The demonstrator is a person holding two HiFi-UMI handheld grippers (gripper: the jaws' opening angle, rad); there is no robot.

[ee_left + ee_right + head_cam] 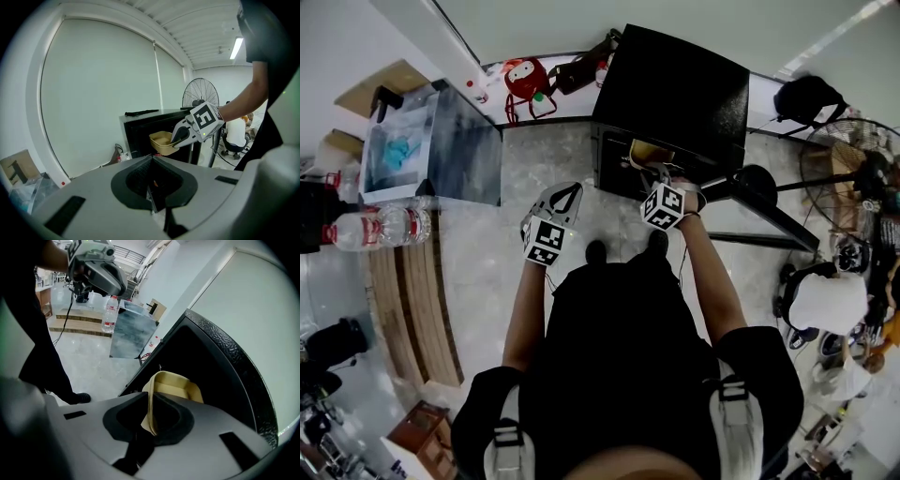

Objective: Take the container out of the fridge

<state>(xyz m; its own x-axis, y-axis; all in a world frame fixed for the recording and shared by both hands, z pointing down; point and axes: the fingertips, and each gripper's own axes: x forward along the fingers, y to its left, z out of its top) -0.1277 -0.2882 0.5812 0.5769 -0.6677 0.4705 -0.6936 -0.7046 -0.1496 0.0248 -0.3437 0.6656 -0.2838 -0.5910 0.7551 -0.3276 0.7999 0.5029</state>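
Right gripper view looks along the right hand-held gripper (151,425), and its two jaws are pinching the thin side wall of the tan container (174,387). I think it grabs the wall because that is the one thin part the jaws can bite on. The container is right at the dark mouth of the black fridge (234,380), up off the floor and held only by that pinch. In the left gripper view its open top faces up, which would keep anything inside from falling out. So I think the job is about half done: the container is gripped and at the opening, but not yet clear of the fridge. The left hand-held gripper (152,199) has its jaws pressed together with nothing between them. It hangs back beside the person's body, most likely to stay out of the way. Farther off stand a fan (200,93) and some water bottles (384,225), well apart from the fridge. Some things are hard to see. The inside of the fridge is so dark that I cannot tell if there is a shelf or other food in there. I cannot tell if the far end of the container is inside the fridge or already out. The right jaws hide part of the container, so I cannot tell if it holds anything.
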